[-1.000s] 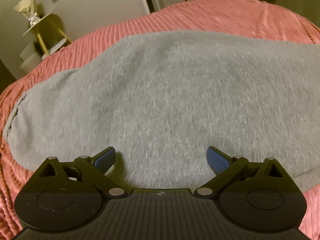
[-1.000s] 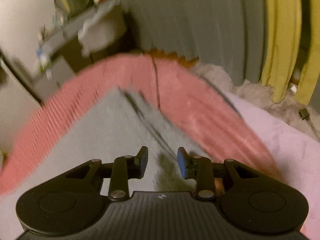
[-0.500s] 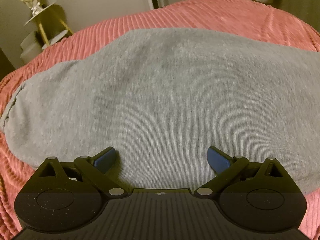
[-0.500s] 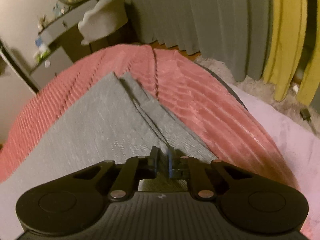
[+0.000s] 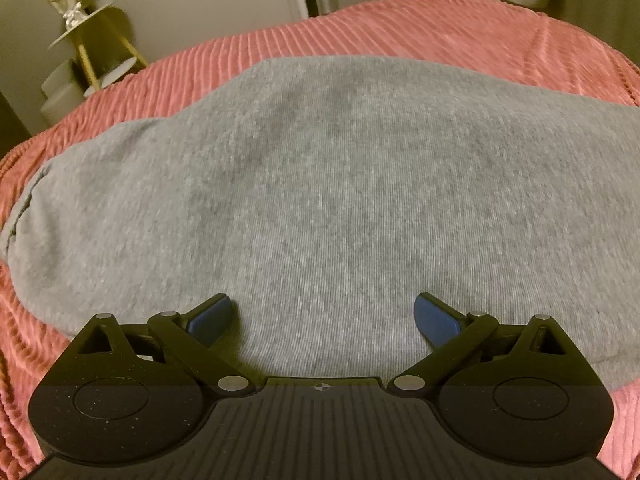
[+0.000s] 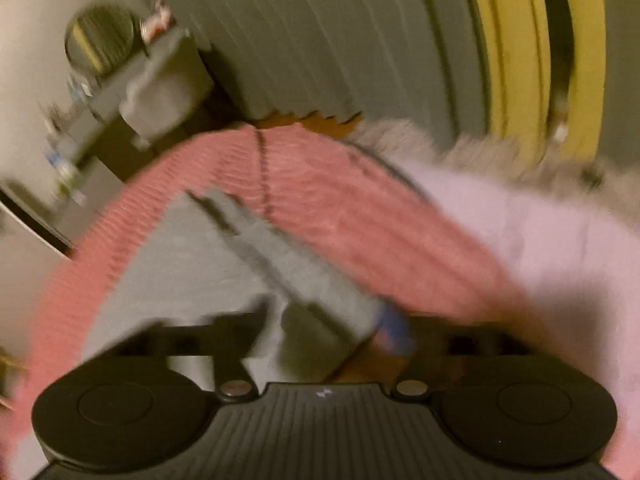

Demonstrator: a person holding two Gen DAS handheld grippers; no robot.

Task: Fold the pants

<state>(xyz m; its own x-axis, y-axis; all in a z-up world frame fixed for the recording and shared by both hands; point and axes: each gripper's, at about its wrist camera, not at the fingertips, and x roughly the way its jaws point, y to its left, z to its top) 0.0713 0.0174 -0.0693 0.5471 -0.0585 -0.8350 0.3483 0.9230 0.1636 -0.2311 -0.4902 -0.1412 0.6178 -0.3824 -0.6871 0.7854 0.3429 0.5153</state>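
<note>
Here the right gripper (image 6: 328, 320) has just been opening, jaws spread, the pants' (image 6: 192, 280) layered edge between them but unpinched, running off toward eleven o'clock. The left gripper (image 5: 323, 316), spread and empty, hovers over the pants lying crosswise, nine to three, on the pink bedspread (image 5: 440, 28).

A home bedroom. A bed under a pink ribbed bedspread (image 5: 440, 28) fills the near view. Grey curtains (image 6: 320, 40) and a cluttered dresser (image 6: 120, 80) stand far behind.

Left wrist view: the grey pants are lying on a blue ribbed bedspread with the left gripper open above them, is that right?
Not quite. The bedspread is pink, not blue, as the left wrist view shows. The rest holds: the grey pants lie on it and the left gripper is open above them.
</note>
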